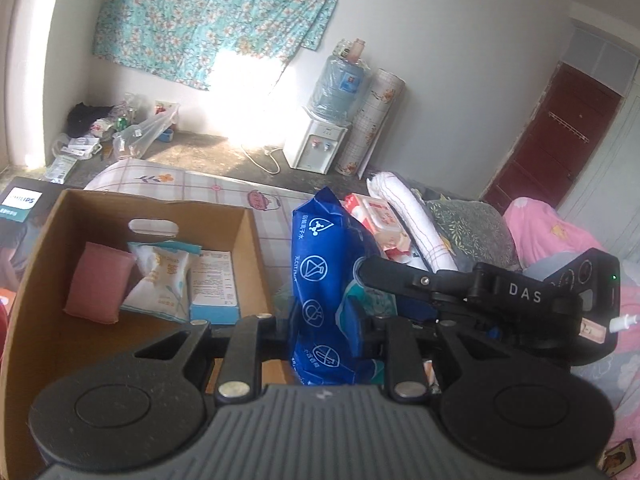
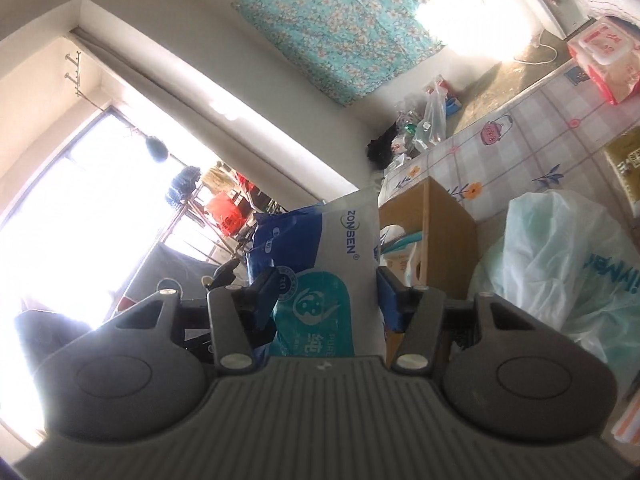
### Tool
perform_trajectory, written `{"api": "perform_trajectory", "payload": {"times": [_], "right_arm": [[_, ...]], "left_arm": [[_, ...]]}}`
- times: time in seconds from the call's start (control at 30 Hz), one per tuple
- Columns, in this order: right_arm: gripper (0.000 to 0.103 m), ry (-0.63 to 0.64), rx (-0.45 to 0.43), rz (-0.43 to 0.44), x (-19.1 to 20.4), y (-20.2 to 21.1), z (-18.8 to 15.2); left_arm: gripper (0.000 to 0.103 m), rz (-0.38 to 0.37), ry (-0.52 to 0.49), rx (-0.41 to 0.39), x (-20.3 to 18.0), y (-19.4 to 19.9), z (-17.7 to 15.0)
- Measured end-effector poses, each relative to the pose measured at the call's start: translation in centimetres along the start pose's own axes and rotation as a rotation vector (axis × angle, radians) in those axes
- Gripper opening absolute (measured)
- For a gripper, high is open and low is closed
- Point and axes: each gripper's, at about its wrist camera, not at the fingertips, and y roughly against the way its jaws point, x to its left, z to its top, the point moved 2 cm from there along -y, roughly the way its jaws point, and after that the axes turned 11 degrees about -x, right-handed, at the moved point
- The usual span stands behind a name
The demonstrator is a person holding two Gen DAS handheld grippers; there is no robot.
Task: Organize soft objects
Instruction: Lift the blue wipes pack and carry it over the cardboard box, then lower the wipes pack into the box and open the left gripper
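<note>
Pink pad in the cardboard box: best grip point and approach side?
Take the pink pad by its upper edge, coming from above through the open top of the cardboard box. It stands tilted against the left wall with the white snack bag leaning on its right side, so only the top edge looks free. Pinch across its thin dimension.

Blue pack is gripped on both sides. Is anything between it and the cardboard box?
Nothing visible blocks the way. The blue pack, held by the left gripper and right gripper, sits just right of the cardboard box; only its right wall lies between. Inside, the pink sponge, white pouch and small carton fill the far end; nearer floor looks bare.
</note>
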Motion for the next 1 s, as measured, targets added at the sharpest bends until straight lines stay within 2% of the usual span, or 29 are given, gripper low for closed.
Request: {"api": "perform_trajectory", "payload": {"times": [0.13,0.3,0.43,0.5,0.6,1.0], "right_arm": [[0.052,0.021,0.088,0.003,1.8,-4.2,-2.4],[0.052,0.044,0.177,-0.056,2.2,-8.3,-5.5],[0.053,0.097,0.218,-0.136,1.3,-10.0,-6.7],[0.053,0.112,0.223,-0.171,0.8,-10.0,-6.8],[0.053,0.087,0.210,-0.157,-0.2,-9.1,-6.2],[0.052,0.042,0.080,-0.096,-1.9,-2.3,-3.7]], "left_arm": [[0.024,0.058,0.070,0.016,4.0,0.5,-0.8],[0.025,0.085,0.152,0.077,8.1,-1.1,-2.1],[0.026,0.071,0.218,0.194,10.9,-4.6,-3.7],[0.026,0.115,0.250,0.271,12.1,-6.5,-5.1],[0.026,0.134,0.275,0.342,13.2,-8.8,-6.2],[0.028,0.210,0.242,0.451,13.0,-13.1,-7.9]]}}
